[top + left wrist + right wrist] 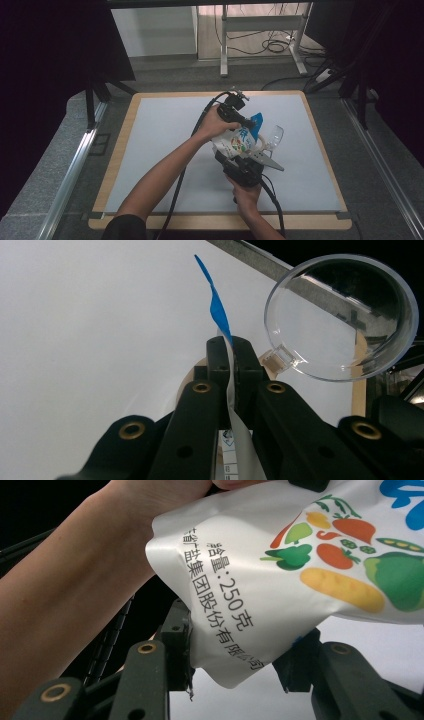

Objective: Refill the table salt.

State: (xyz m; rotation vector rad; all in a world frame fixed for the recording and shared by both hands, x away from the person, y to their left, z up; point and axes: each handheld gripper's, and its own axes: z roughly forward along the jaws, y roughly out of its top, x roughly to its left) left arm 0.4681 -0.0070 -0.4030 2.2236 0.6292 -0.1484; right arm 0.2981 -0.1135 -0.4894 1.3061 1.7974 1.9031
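A white pouch [236,141] printed with vegetables and a blue top edge hangs above the white mat, held between both grippers. My left gripper [243,121] is shut on the pouch's top seam [220,315], which stands edge-on between the jaws [231,347]. My right gripper [234,161] comes from below. Its jaws [240,655] press on either side of the pouch's bottom corner [280,580], which bears black printed text. A clear round glass [274,136] sits tilted just right of the pouch, close beyond the left gripper's jaws [345,315].
The white mat [165,150] covers a wooden-edged table [120,150]. A person's forearm [75,605] crosses behind the pouch. Beyond the table stand a desk frame [260,25] and loose floor cables [275,47]. Dark curtains flank both sides.
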